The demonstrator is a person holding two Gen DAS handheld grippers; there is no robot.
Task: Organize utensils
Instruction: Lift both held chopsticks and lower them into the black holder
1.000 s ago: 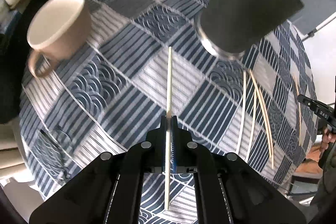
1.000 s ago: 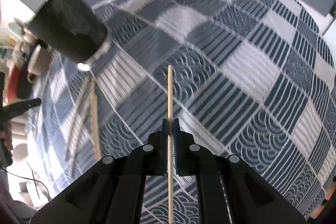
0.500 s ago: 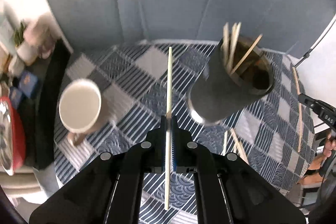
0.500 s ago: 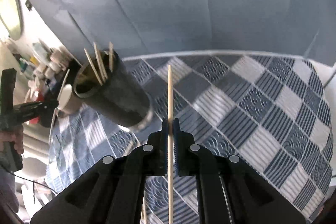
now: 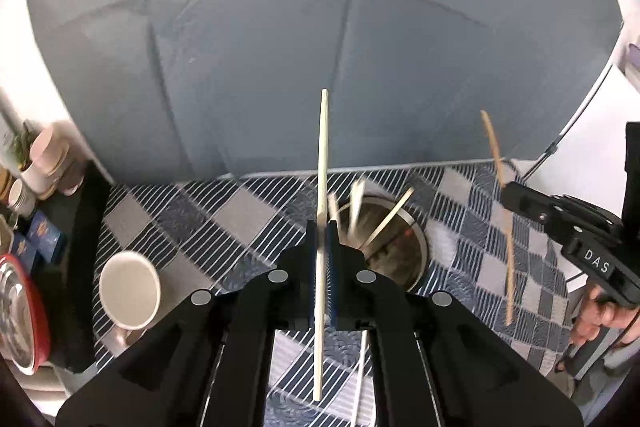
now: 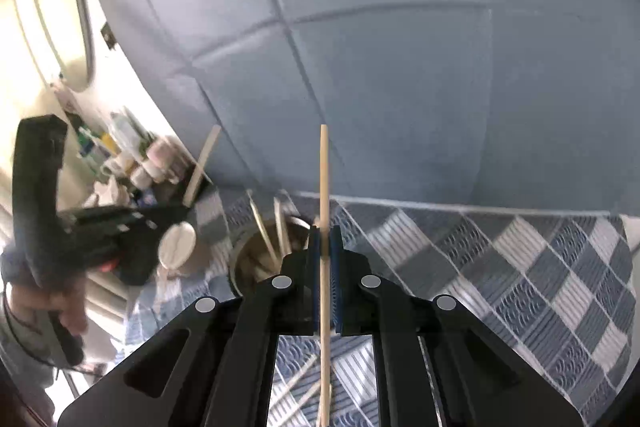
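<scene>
My left gripper point(image 5: 320, 227) is shut on a pale chopstick point(image 5: 323, 147) that sticks out far past the fingertips. Just beyond and below it stands the dark holder cup point(image 5: 412, 247) with a metal rim and several chopsticks inside. My right gripper point(image 6: 325, 233) is shut on a tan chopstick point(image 6: 324, 179), up above the holder cup point(image 6: 244, 263). In the left wrist view the right gripper point(image 5: 505, 193) with its tan chopstick point(image 5: 496, 155) shows at the right. In the right wrist view the left gripper point(image 6: 182, 209) with its pale chopstick point(image 6: 204, 163) shows at the left.
A blue and grey patchwork cloth point(image 5: 248, 211) covers the table. A white mug point(image 5: 130, 289) stands left of the holder, and a red-rimmed plate point(image 5: 24, 315) lies at the far left. Loose chopsticks point(image 6: 296, 383) lie on the cloth below. A grey padded backrest point(image 5: 260, 67) rises behind.
Both grippers have risen from near the cloth and tilted up, each still holding its chopstick. The holder, seen from the side before, now lies below with its mouth in view.
</scene>
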